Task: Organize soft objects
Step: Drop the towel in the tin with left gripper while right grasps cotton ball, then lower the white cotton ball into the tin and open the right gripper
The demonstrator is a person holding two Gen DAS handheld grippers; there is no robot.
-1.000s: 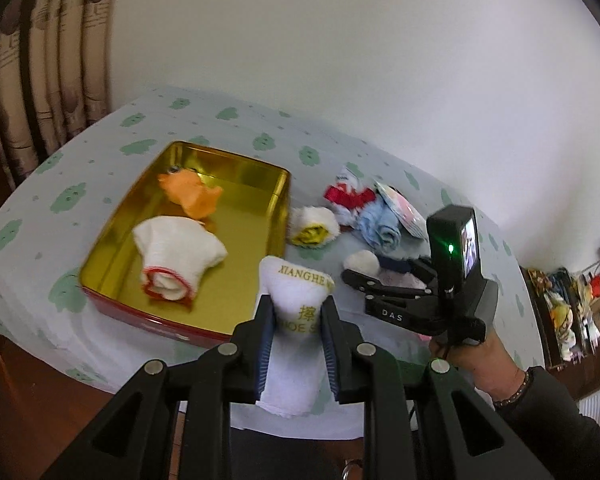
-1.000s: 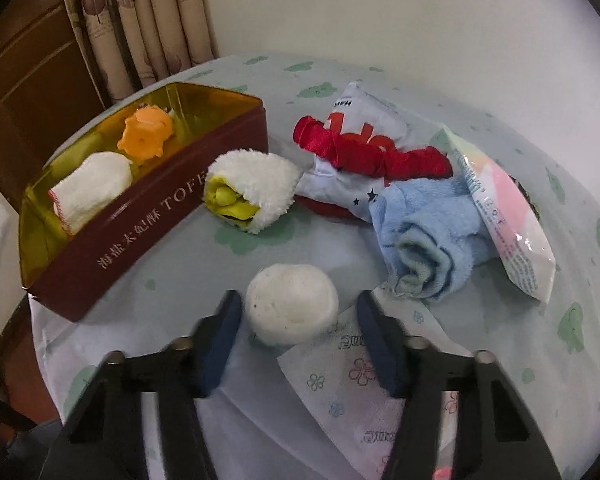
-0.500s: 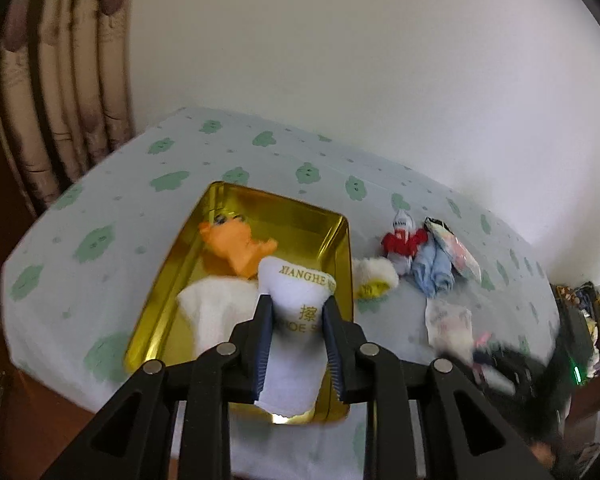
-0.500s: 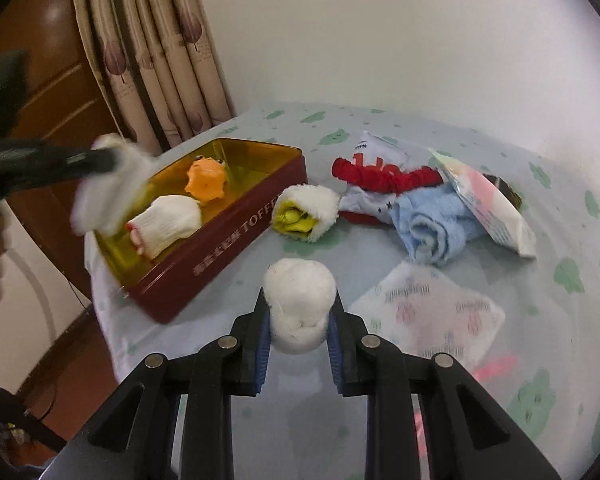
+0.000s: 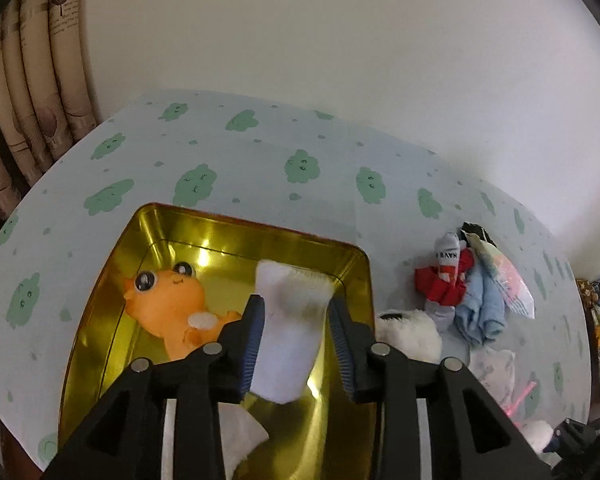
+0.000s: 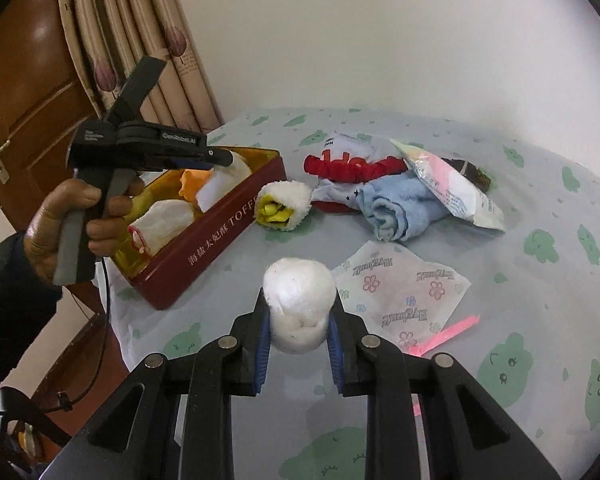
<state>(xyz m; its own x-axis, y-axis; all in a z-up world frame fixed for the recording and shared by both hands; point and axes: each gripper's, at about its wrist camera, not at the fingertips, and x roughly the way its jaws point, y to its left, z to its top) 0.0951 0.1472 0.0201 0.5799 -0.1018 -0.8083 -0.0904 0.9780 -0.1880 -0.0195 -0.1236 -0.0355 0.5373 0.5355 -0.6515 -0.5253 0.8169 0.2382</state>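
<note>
In the left wrist view, my left gripper [image 5: 296, 304] hangs over the gold tin [image 5: 204, 236], its jaws opening. A white sock [image 5: 288, 340] stands between them, and the right pad has come off it. An orange plush [image 5: 172, 304] lies in the tin beside a white cloth [image 5: 240, 436]. In the right wrist view, my right gripper [image 6: 298, 300] is shut on a white rolled ball [image 6: 298, 276], held above the tablecloth. That view also shows a hand holding the left gripper [image 6: 224, 158] over the red-walled tin [image 6: 220, 236].
Right of the tin lie a fluffy white-and-yellow roll [image 6: 286, 208], a red-and-white garment [image 6: 352, 168], a blue towel [image 6: 396, 212] and a plastic packet [image 6: 448, 184]. A flowered tissue pack [image 6: 404, 292] and a pink strip [image 6: 444, 334] lie nearer. The table edge, curtain and door are at left.
My left gripper carried the white sock from the tin's near edge to over its inside, and its jaws widened. My right gripper closed on the white ball and lifted it.
</note>
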